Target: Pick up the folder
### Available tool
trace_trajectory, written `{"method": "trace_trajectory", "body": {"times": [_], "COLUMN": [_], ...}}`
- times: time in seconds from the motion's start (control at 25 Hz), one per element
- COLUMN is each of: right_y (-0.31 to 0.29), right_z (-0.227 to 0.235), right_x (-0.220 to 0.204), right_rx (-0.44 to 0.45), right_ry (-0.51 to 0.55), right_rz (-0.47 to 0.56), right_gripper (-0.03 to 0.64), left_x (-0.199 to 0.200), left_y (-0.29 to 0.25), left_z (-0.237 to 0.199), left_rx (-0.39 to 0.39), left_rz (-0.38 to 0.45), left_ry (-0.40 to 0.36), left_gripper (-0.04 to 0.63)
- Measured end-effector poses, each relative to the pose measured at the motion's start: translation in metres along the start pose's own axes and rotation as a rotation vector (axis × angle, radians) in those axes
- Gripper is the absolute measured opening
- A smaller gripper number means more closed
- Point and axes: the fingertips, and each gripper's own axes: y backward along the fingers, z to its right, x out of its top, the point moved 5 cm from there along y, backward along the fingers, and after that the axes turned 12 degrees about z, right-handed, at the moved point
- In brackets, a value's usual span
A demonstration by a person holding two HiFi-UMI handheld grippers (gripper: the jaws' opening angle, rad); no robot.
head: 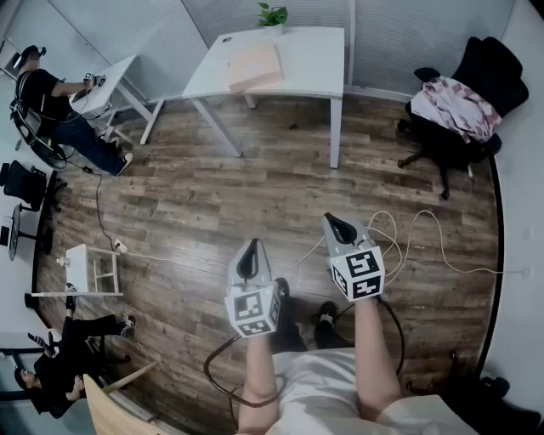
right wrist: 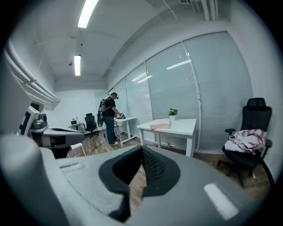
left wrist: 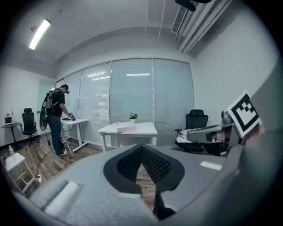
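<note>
A pale pink folder (head: 254, 66) lies on a white table (head: 314, 68) across the room; it also shows as a pink folder (left wrist: 126, 128) in the left gripper view and a pink folder (right wrist: 159, 126) in the right gripper view. My left gripper (head: 249, 251) is held out over the wooden floor, far short of the table, shut and empty. My right gripper (head: 340, 224) is beside it, also shut with nothing in it. Both point toward the table. The black pads meet in each gripper view, left gripper (left wrist: 142, 150) and right gripper (right wrist: 141, 152).
A small potted plant (head: 272, 15) stands at the table's far edge. A black office chair (head: 459, 102) with clothing on it is at the right. A person (head: 64, 115) stands at a second desk on the left. Cables (head: 408, 242) trail over the floor, and a small white stool (head: 89, 270) is at left.
</note>
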Motion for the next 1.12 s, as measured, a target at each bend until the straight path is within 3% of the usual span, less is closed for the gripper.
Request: {"method": "trace_trajectory", "body": {"times": [0.12, 0.24, 0.52, 0.72, 0.88, 1.12], "right_y": [-0.013, -0.042, -0.104, -0.139, -0.166, -0.194], "right_z": [-0.006, -0.013, -0.022, -0.009, -0.004, -0.004], "right_x": [-0.002, 0.000, 0.034, 0.062, 0.067, 0.064], "right_rx": [-0.011, -0.022, -0.056, -0.065, -0.079, -0.122], "right_ry": [-0.006, 0.016, 0.018, -0.006, 0.022, -0.065], "right_rz": [-0.032, -0.062, -0.043, 0.016, 0.012, 0.025], "right_gripper": [0.001, 0.001, 0.002, 0.000, 0.002, 0.002], "left_x": [-0.004, -0.005, 0.028, 0.052, 0.055, 0.040], "left_y": [-0.002, -0.022, -0.089, -0.133, -0.158, -0.173], "left_z": [-0.019, -0.037, -0.071, -0.103, -0.135, -0.190], "left_rx": [-0.002, 0.014, -0.047, -0.062, -0.055, -0.026], "left_rz": [-0.040, -0.053, -0.007, 0.080, 0.112, 0.104], "left_ry": [-0.021, 0.019, 0.013, 0.052, 0.092, 0.154], "left_gripper": [0.009, 0.009, 0.009, 0.009, 0.009, 0.009]}}
